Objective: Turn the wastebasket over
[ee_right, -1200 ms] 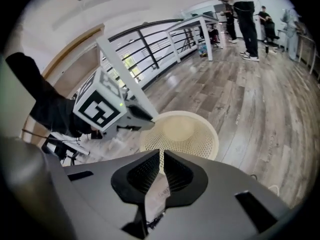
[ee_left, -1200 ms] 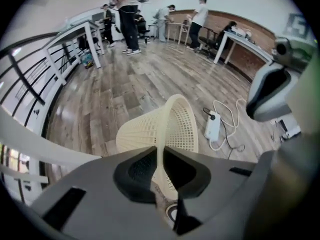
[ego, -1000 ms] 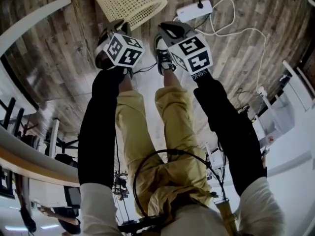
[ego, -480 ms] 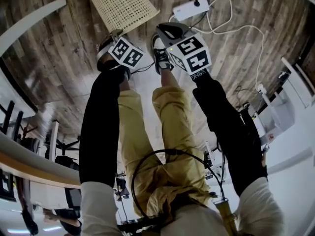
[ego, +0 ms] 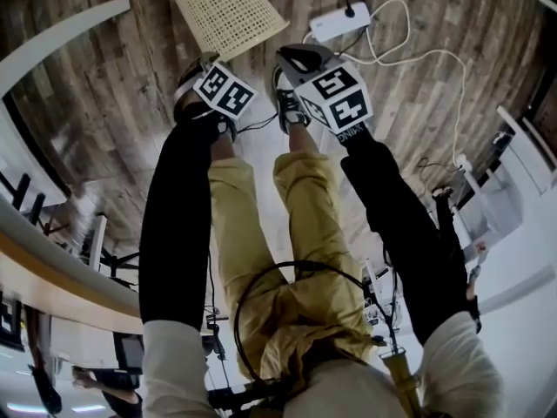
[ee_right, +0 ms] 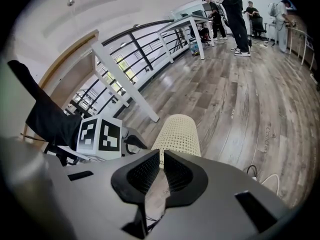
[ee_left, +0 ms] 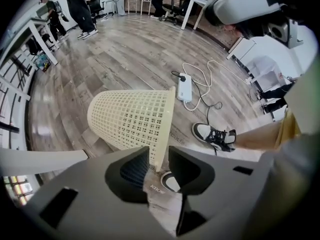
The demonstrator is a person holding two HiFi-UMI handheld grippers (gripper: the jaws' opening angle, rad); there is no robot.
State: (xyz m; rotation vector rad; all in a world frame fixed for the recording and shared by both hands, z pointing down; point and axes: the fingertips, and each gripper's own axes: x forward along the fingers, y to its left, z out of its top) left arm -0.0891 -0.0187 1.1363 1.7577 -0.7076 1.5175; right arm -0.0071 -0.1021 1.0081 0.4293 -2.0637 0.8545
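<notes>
Wastebasket [ee_left: 130,121]: cream plastic lattice, lying tilted on the plank floor [ee_left: 125,49]. Its base points away from the person and its open mouth faces the person's shoes.

Left gripper [ee_left: 159,152]: pointing down at the wastebasket's mouth, with a part of the rim between its jaws. The jaws have just been opening and now stand apart. A gap shows between the rim and the pad on the shoe side; no clamp observed.

Right gripper [ee_right: 161,154]: near the wastebasket's mouth, apart from it, jaws together with nothing between them.

White power strip [ee_left: 184,87] with looped white cable [ee_left: 210,79]: on the floor just beyond the wastebasket's rim.

Black-and-white shoe [ee_left: 214,135]: near the wastebasket's mouth
</notes>
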